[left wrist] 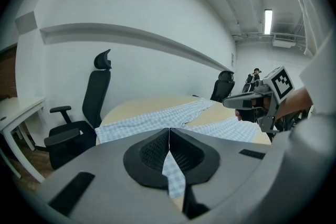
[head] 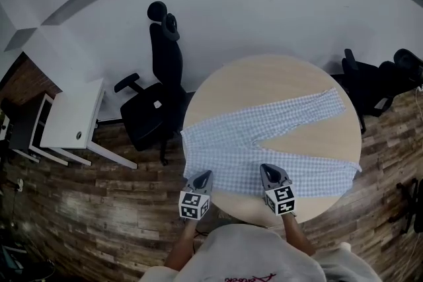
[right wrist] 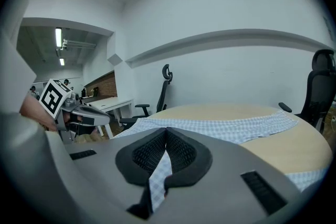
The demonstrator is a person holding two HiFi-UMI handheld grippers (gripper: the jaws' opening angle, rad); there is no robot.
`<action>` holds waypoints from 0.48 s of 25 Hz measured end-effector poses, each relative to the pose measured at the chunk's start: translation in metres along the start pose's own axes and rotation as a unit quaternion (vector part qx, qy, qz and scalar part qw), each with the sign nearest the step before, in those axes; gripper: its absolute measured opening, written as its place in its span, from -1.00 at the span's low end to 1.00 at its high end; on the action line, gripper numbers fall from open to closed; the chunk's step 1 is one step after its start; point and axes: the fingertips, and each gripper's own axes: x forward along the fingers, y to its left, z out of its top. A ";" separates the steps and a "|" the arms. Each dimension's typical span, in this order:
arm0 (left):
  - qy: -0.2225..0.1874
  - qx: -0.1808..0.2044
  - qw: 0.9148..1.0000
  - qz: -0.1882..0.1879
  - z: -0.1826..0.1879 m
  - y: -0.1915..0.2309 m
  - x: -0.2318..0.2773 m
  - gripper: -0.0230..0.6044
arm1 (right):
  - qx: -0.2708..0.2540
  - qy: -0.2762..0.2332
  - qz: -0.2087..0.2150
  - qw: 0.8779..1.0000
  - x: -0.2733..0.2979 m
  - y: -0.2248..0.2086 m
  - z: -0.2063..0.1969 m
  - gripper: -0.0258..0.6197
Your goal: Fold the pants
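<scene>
Light blue checked pants [head: 264,142] lie spread on the round wooden table [head: 277,79], waist at the left, the two legs fanning out to the right. My left gripper [head: 201,176] is shut on the pants' near edge by the waist; checked cloth [left wrist: 172,173] shows pinched between its jaws. My right gripper [head: 269,172] is shut on the same near edge further right, with a strip of the cloth [right wrist: 157,176] caught between its pads. Each gripper shows in the other's view: the right gripper [left wrist: 247,102] and the left gripper [right wrist: 86,115].
A black office chair [head: 155,99] stands against the table's left side. Another black chair [head: 370,82] is at the right. A white desk [head: 69,119] stands further left on the wooden floor. The white wall runs behind the table.
</scene>
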 end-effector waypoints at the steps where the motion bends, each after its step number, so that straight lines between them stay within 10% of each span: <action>1: 0.004 0.001 1.000 -0.003 0.000 0.004 0.002 -0.82 | 0.004 0.003 -0.002 1.000 0.004 -0.001 0.000 -0.83; 12: 0.109 0.113 0.986 -0.057 -0.039 0.034 0.025 -0.82 | -0.033 0.082 0.006 0.996 0.045 0.008 -0.035 -0.83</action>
